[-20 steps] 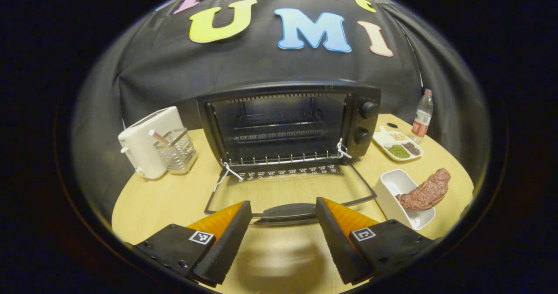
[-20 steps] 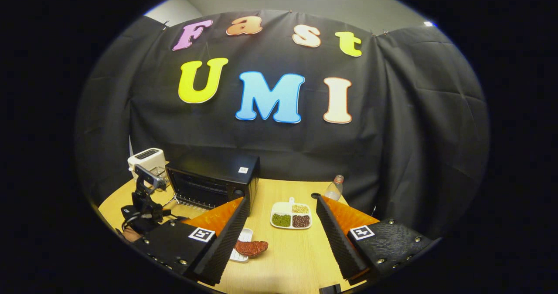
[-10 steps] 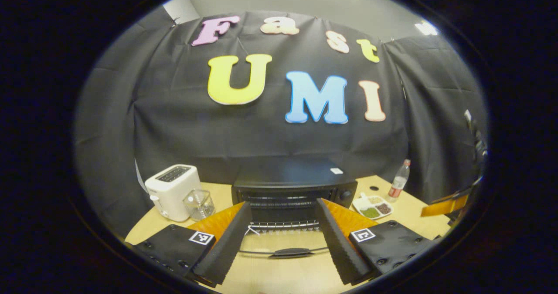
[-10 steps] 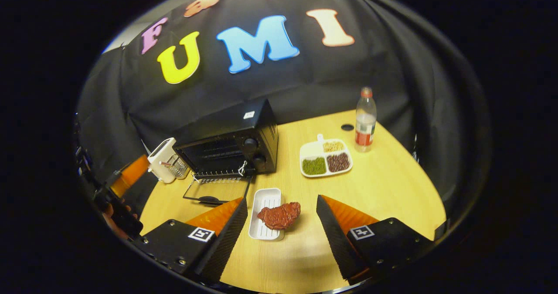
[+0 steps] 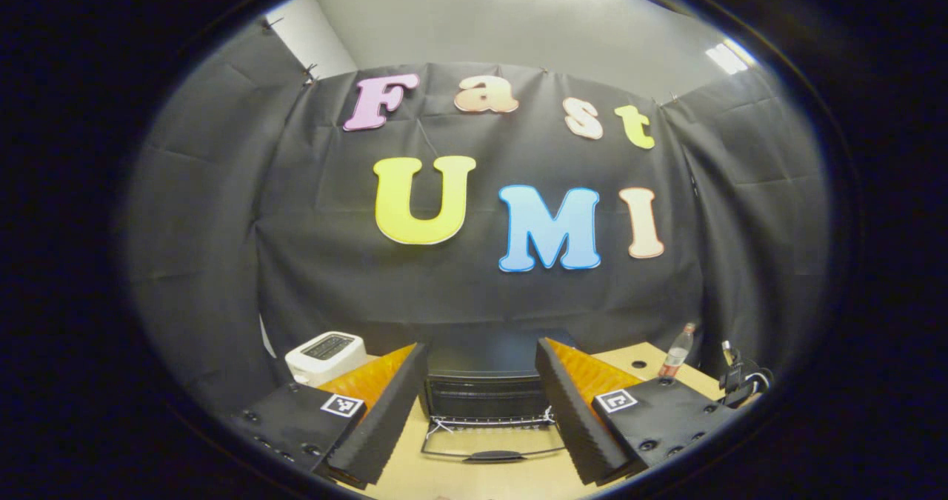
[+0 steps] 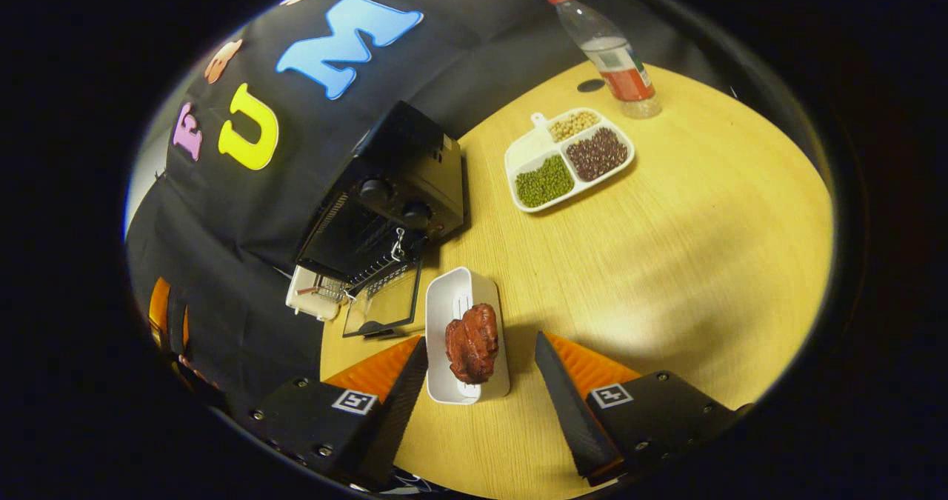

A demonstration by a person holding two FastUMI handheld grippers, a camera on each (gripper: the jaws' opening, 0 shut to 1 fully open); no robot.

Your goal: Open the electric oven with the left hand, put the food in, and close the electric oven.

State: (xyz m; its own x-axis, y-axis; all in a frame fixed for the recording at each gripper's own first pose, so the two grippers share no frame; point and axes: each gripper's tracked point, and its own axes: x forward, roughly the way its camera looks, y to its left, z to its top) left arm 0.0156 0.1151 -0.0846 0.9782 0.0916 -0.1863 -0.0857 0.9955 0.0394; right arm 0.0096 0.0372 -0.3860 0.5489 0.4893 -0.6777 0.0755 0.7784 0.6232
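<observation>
Both grippers' fingers [image 6: 481,404] [image 5: 481,411] spread apart, meat [image 6: 472,341] between the right's; no legible writing.

In the right gripper view, the electric oven [image 6: 400,189] is set at the back of the table [image 6: 703,248], against the booth's wall, with its door [image 6: 385,304] let down flat onto the table in front of it. A toaster [image 6: 315,300] is placed just beyond the oven on its far side. A tray [image 6: 463,292] is laid near the door, and the piece of meat [image 6: 472,341] is rested in it. A three-compartment dish of beans [image 6: 566,159] is placed to the other side of the oven, and a bottle [image 6: 615,55] is stood behind the dish. In the left gripper view, the toaster [image 5: 326,352] is seen left of the oven [image 5: 485,392] and the bottle [image 5: 674,355] to its right.
</observation>
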